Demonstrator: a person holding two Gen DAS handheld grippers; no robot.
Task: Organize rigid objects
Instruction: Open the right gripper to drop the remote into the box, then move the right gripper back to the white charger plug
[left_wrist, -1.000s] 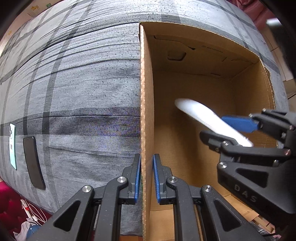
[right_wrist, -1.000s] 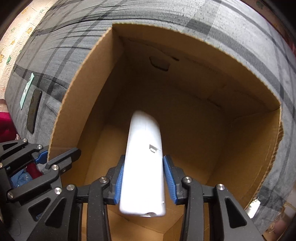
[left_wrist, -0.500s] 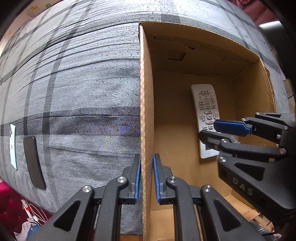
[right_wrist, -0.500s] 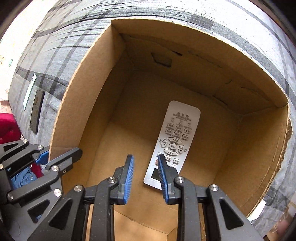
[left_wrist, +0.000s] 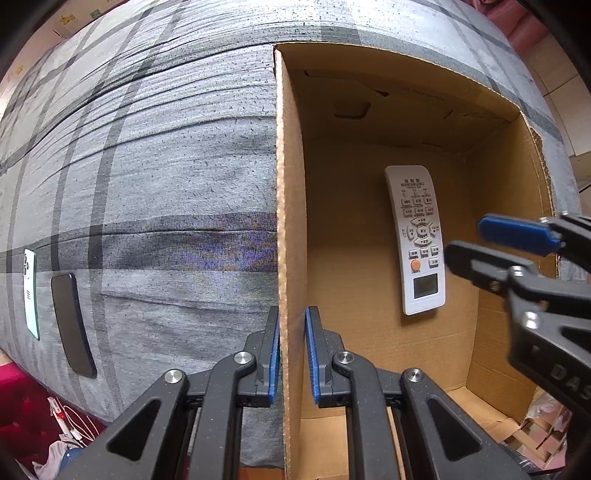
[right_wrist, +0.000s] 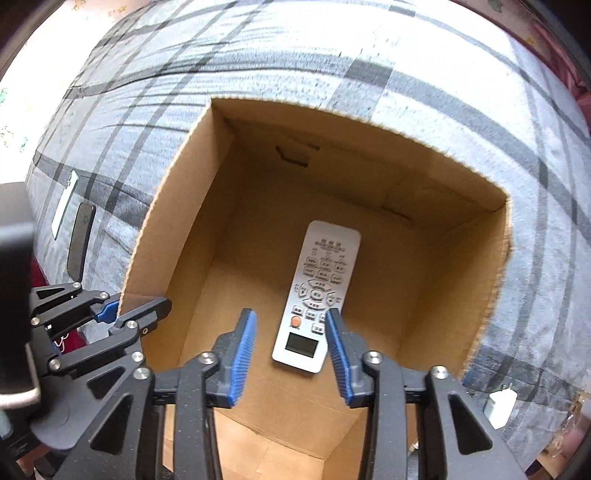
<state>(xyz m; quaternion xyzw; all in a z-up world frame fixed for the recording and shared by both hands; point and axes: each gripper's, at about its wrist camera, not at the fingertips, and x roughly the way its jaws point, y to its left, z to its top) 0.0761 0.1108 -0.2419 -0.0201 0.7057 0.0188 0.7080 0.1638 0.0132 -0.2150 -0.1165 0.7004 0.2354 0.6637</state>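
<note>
The remote (right_wrist: 317, 297) is lying inside the box (left_wrist: 291, 184); the right gripper (right_wrist: 290, 354) is hanging spread and empty above it; the left gripper (left_wrist: 291, 354) is pinching the box wall; two phones (left_wrist: 70, 306) at the lower left of the frame are, I judge, waiting to be packed.

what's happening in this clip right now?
A person with two handheld grippers is sorting items into a cardboard box that sits on a grey plaid cover. The left gripper is clamped on the box's side wall. The right gripper is open and empty above the box. A white remote lies face up on the box floor. Two phones lie on the cover outside the box, not yet packed.
</note>
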